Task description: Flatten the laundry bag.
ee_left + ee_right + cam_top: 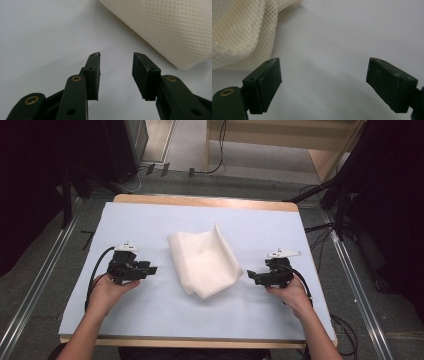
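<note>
Cream mesh cloth folded mid-table (no legible writing) — both hand-held grippers gape.

A wooden table carries a pale sheet over most of its top (wood shows at the edges), with a folded white mesh cloth lying mid-sheet.

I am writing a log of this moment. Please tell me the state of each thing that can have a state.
Cloth: folded, lying on the table, one edge curled up, touched by no claw.
Left claw: open, empty, beside the cloth.
Right claw: open wide, empty, beside the cloth.
Table: covered by a white sheet.
</note>
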Demonstrator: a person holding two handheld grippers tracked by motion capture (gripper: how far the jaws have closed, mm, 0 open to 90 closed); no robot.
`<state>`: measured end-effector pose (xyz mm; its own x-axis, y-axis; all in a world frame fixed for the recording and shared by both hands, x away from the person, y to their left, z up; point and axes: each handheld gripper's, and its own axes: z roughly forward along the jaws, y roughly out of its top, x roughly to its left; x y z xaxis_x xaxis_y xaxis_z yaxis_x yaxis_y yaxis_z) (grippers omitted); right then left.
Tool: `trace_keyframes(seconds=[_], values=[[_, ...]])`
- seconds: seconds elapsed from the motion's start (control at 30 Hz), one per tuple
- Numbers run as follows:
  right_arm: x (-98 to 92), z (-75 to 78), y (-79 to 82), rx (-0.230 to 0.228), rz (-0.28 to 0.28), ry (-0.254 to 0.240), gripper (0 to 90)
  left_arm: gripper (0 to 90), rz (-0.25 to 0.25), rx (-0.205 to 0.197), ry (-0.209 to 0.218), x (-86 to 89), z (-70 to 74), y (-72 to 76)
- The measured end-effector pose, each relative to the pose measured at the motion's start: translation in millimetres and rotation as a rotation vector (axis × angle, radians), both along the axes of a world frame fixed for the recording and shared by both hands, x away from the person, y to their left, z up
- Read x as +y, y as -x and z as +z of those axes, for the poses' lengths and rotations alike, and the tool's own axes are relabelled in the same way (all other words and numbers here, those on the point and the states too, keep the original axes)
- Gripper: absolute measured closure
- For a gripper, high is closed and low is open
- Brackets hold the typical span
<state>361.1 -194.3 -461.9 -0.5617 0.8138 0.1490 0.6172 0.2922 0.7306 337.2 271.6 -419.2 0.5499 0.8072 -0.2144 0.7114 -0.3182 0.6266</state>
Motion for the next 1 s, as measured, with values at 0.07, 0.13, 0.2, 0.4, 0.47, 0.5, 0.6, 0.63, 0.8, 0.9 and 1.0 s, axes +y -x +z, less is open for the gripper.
trace_keyframes(seconds=[0.07, 0.13, 0.2, 0.4, 0.47, 0.5, 0.6, 0.63, 0.8, 0.9, 1.0], values=[[0.1, 2.0, 1.0, -0.003, 0.005, -0.008, 13.5, 59.2, -0.003, 0.025, 0.006, -0.3, 0.7, -1.0], [0.5, 3.7, 2.4, 0.0, 0.007, -0.017, 13.5, 51.9, 0.01, 0.059, 0.012, -0.5, 1.3, -3.7], [0.4, 4.3, 3.3, 0.004, 0.015, -0.019, 13.5, 50.6, 0.012, 0.061, 0.021, -0.8, 1.6, -4.1], [-1.5, 7.3, 9.0, -0.018, 0.03, -0.016, 23.0, 48.1, 0.005, 0.042, 0.042, -3.5, 4.7, -5.3], [-2.4, 8.9, 10.8, -0.028, 0.025, -0.02, 24.8, 46.9, 0.008, 0.039, 0.067, -4.4, 6.8, -7.1], [-2.4, 8.9, 10.8, -0.028, 0.025, -0.02, 24.8, 46.5, 0.008, 0.039, 0.067, -4.4, 6.8, -7.1], [-4.2, 11.4, 13.4, -0.045, 0.031, -0.021, 30.0, 46.4, 0.008, 0.052, 0.062, -5.0, 6.1, -9.2], [-5.0, 12.1, 14.4, -0.048, 0.036, -0.022, 32.7, 46.4, 0.011, 0.053, 0.061, -5.1, 5.8, -9.5], [-8.4, 16.5, 18.4, -0.035, 0.037, -0.047, 41.2, 46.6, -0.007, 0.047, 0.047, -3.1, 6.7, -9.3], [-9.0, 18.8, 22.4, -0.042, 0.042, -0.042, 46.4, 47.2, -0.01, 0.041, 0.048, -1.2, 8.5, -10.3], [-7.9, 19.5, 25.0, -0.024, 0.043, -0.046, 50.1, 48.7, -0.015, 0.046, 0.049, -1.4, 9.2, -11.4]])
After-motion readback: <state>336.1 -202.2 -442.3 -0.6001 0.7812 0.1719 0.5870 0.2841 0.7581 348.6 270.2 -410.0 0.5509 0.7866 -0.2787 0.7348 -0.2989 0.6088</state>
